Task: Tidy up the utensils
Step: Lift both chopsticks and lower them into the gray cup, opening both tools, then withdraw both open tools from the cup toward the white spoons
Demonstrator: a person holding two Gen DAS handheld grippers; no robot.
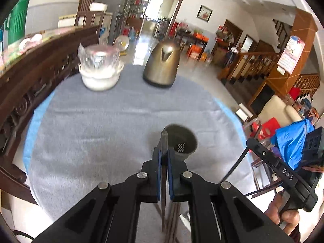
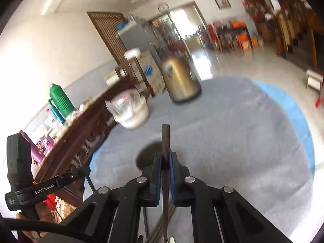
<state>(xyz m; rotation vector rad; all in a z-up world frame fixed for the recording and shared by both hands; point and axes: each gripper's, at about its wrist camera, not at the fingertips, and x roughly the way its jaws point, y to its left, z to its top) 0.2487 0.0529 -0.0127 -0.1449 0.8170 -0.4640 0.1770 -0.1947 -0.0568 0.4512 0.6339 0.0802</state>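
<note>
My left gripper (image 1: pixel 164 151) is shut on a dark chopstick (image 1: pixel 164 141) that stands up between its blue pads, its tip at the near rim of a dark grey utensil cup (image 1: pixel 182 143) on the grey tablecloth. My right gripper (image 2: pixel 165 158) is shut on another dark chopstick (image 2: pixel 165 139), held upright, just right of the same cup (image 2: pixel 148 156), which is partly hidden behind its fingers. More chopsticks (image 1: pixel 172 220) lie on the cloth under both grippers. The right gripper also shows at the right edge of the left wrist view (image 1: pixel 283 172).
A bronze kettle (image 1: pixel 163 64) and a white bowl with a glass dish in it (image 1: pixel 100 68) stand at the table's far side. A carved wooden sideboard (image 1: pixel 40 64) runs along the left. The table's blue edge (image 1: pixel 228 109) drops to the floor on the right.
</note>
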